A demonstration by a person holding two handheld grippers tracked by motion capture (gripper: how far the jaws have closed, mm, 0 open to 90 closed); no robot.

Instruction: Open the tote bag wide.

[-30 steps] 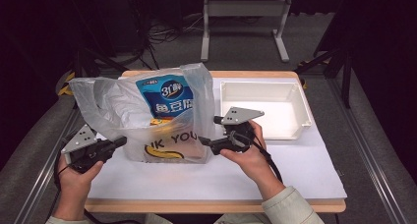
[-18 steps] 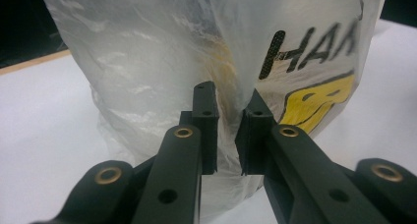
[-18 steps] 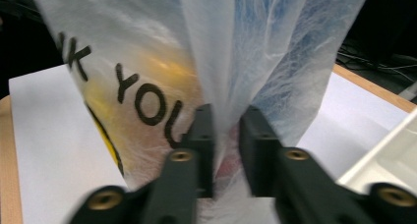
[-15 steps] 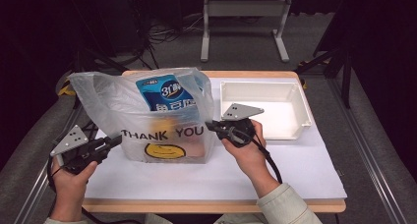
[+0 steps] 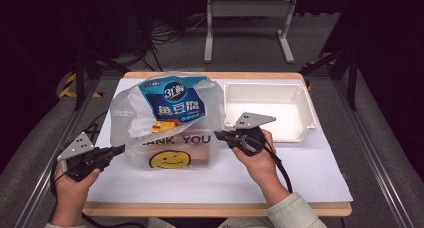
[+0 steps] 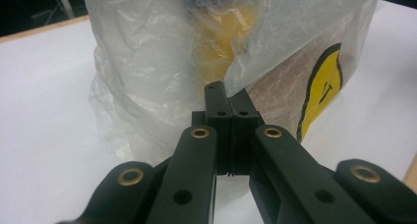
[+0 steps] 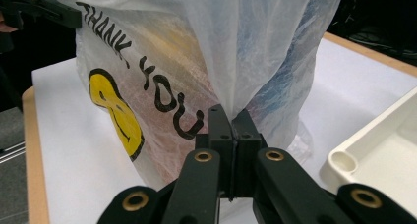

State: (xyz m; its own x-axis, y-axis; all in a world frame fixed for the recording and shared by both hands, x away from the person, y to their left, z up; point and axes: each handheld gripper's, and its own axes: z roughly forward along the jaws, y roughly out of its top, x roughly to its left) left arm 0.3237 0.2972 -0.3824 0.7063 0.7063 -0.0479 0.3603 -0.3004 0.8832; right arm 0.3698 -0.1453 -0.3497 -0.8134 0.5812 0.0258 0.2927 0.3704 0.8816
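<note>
A clear plastic bag [image 5: 170,138] printed THANK YOU over a yellow smiley stands mid-table. Inside are a blue packet [image 5: 175,100] and something orange [image 5: 165,125]. My left gripper [image 5: 120,149] meets the bag's lower left side. In the left gripper view the bag [image 6: 147,62] is close in front, and the left gripper [image 6: 228,98] is shut on a fold of it. My right gripper [image 5: 218,134] is at the bag's right side. Its jaws have just closed, and in the right gripper view the right gripper [image 7: 230,118] pinches a pleat of the bag [image 7: 162,52].
A white tray [image 5: 265,86] stands to the right of the bag at the back, its corner [image 7: 378,145] close beside the right gripper. The white table mat [image 5: 300,173] ends at a wooden edge in front. Stands and cables lie on the floor beyond.
The right gripper's jaws have closed onto the bag's right side. The bag's loose left flap, spread wide before, has drawn in, so the bag looks narrower. The left hand has barely moved.
</note>
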